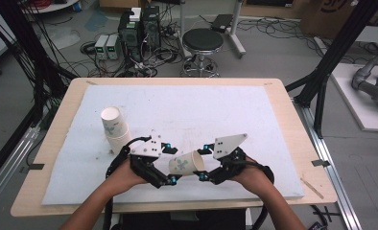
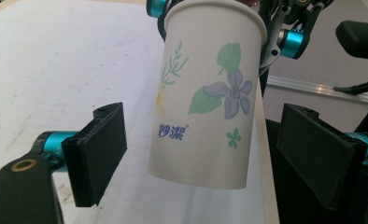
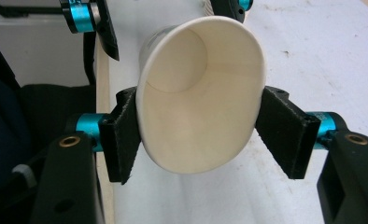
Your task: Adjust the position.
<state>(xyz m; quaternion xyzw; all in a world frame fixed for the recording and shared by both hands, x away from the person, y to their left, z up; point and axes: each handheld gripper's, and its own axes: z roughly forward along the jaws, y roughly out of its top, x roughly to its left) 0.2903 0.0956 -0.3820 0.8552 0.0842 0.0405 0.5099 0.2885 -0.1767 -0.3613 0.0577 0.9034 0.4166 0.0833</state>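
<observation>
A: Surface? Room?

B: Wooden table with a white foam mat over most of it. Behind it: grey floor, a black round stool, PC towers in a tangle of cables, black frame struts at both sides.

A: Anything else on the mat?

B: A stack of 2 paper cups on its side at the left, mouth toward the far edge, well apart from the grippers.

A: What's hidden or unclear?

B: In the high view both hands cover the gripper bodies, and the forearms are cut off at the bottom edge. In the left gripper view the cup's rim runs off the top. I can't tell whether it clears the mat.

A: Tools?

B: Right gripper is clenched on the floral paper cup at the rim end; both pads press its wall and the mouth is squashed oval, facing that camera. Left gripper is released: jaws spread wide, the cup's base end between them, gaps on both sides, no contact.

A: Cup location?

B: Near the front edge of the mat, centre, lying roughly level between the 2 grippers, base toward the left one.
</observation>
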